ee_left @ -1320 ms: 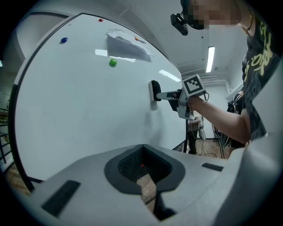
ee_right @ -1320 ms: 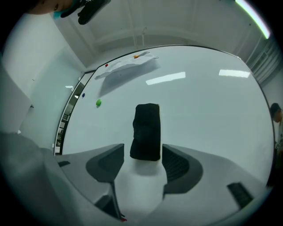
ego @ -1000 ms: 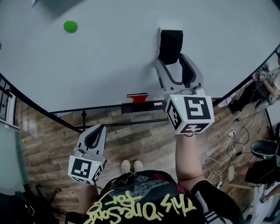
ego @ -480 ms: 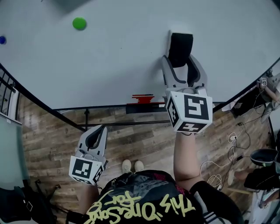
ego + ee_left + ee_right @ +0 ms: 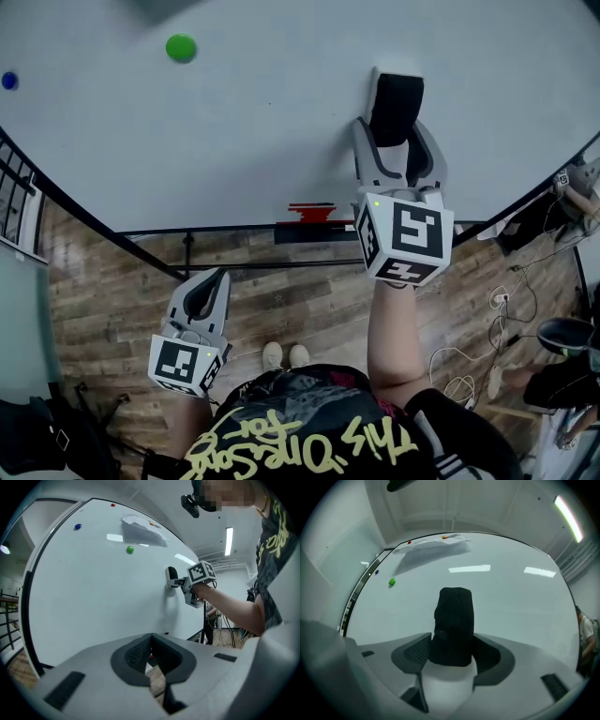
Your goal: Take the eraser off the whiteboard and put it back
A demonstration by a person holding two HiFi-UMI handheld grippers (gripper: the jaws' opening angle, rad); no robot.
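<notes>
The whiteboard (image 5: 234,122) fills the upper head view. The eraser (image 5: 395,105), black felt on a white body, is upright against the board, and my right gripper (image 5: 396,141) is shut on its lower part. In the right gripper view the eraser (image 5: 453,623) stands between the dark pads (image 5: 415,652), with the board right behind it. In the left gripper view the eraser (image 5: 171,576) touches the board. My left gripper (image 5: 201,296) hangs low over the wooden floor, away from the board, shut with nothing in it (image 5: 151,654).
A green magnet (image 5: 181,47) and a blue magnet (image 5: 9,81) sit on the board to the left. A sheet of paper (image 5: 140,528) hangs near its top. A red item (image 5: 311,211) lies on the marker ledge. Cables (image 5: 478,328) trail on the floor at right; a railing (image 5: 14,211) stands left.
The head view has shifted a little, so board and right gripper appear further right. The eraser stays held at almost the same spot on the board. The left gripper has not moved.
</notes>
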